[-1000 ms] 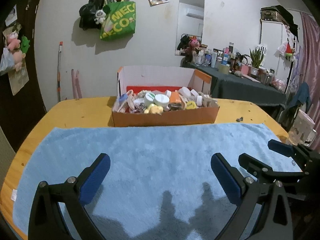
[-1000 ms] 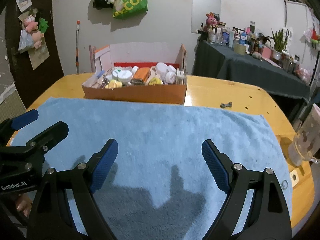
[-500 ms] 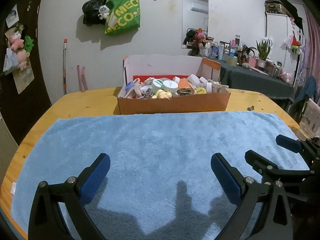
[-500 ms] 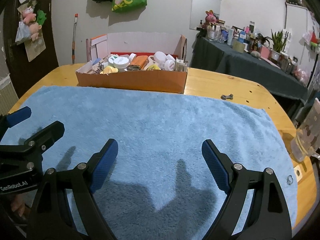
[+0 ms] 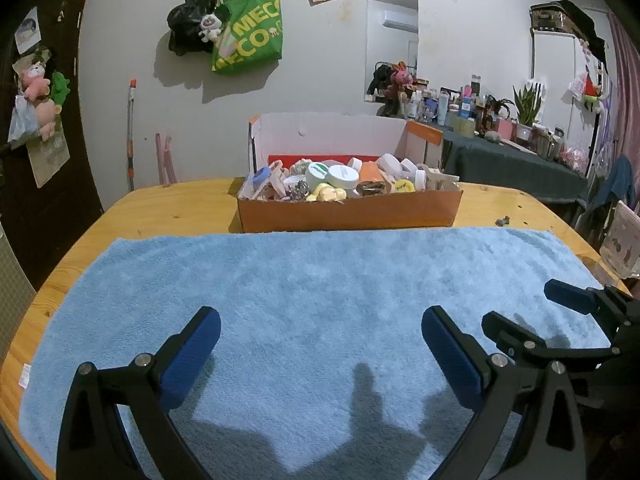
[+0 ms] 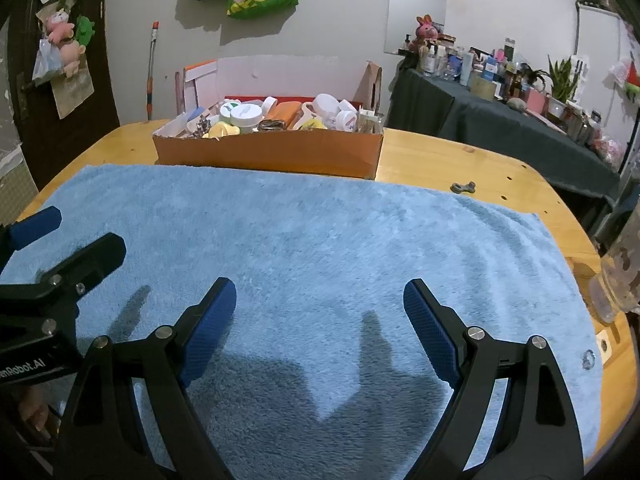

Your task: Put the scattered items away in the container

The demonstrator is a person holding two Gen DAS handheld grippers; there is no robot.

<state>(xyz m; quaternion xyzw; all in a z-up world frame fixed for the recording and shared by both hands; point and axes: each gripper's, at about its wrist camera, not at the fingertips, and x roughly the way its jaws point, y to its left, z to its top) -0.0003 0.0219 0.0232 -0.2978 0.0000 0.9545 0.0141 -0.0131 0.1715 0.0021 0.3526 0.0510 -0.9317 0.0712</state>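
Towel [image 5: 320, 280]: plain light blue. Worktop [image 5: 180, 200]: yellow-orange wood. Box [image 5: 348, 214]: orange outside (white inner flap). Left hand-held gripper [image 5: 320, 344]: black, blue cross-hatched pads. Bag [image 5: 248, 34], upper left: green, yellow lettering.

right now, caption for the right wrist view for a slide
Open right gripper over bare blue towel, full box beyond.

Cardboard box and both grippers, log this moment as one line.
left gripper: open, empty | right gripper: open, empty | cardboard box: full of small items | blue towel: bare | small metal piece: on wooden table
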